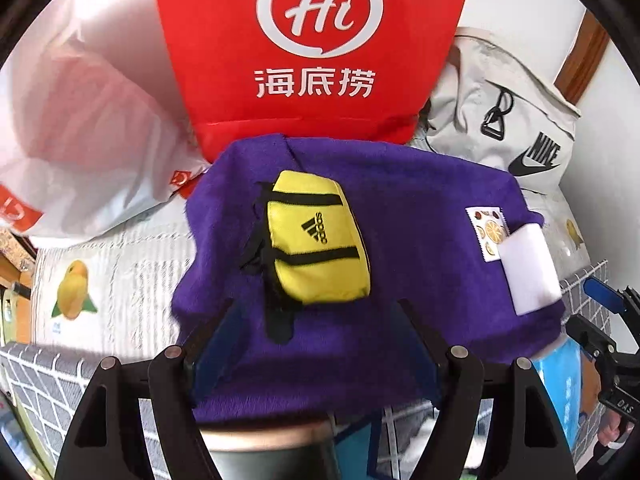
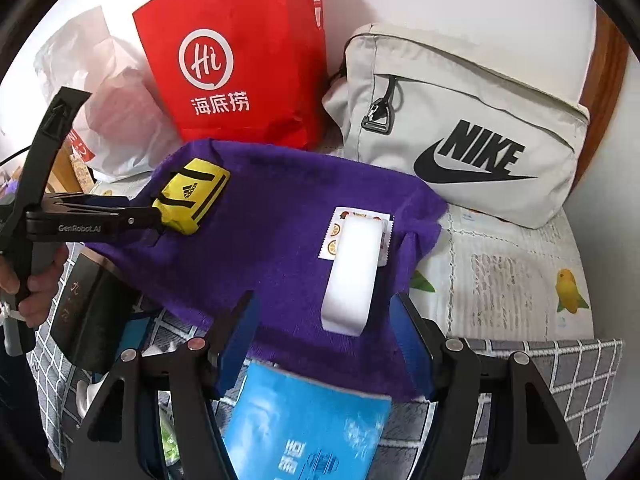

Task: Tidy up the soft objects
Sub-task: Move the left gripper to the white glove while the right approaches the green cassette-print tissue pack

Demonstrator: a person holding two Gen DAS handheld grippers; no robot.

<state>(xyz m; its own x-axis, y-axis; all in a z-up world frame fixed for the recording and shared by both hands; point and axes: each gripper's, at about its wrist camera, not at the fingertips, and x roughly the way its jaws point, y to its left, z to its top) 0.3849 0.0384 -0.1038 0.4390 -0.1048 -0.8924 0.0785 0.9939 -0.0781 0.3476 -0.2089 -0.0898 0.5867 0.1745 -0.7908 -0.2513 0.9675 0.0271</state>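
A purple fuzzy towel [image 1: 400, 208] lies spread over the table; it also shows in the right wrist view [image 2: 272, 216]. On it lie a small yellow Adidas pouch [image 1: 316, 240] [image 2: 192, 196], a white sponge block [image 1: 530, 272] [image 2: 356, 276] and a fruit sticker card [image 1: 486, 232] [image 2: 336, 232]. My left gripper [image 1: 316, 308] is open, with the pouch just ahead between its fingers; seen from the right wrist view [image 2: 154, 220], its fingers reach the pouch. My right gripper [image 2: 324, 300] is open around the near end of the sponge.
A red paper bag [image 1: 312, 52] [image 2: 240, 64] stands at the back. A grey Nike bag [image 2: 468, 128] [image 1: 520, 120] sits at the back right, a white plastic bag [image 1: 80, 140] at the back left. A blue packet [image 2: 304, 432] lies under the towel's near edge.
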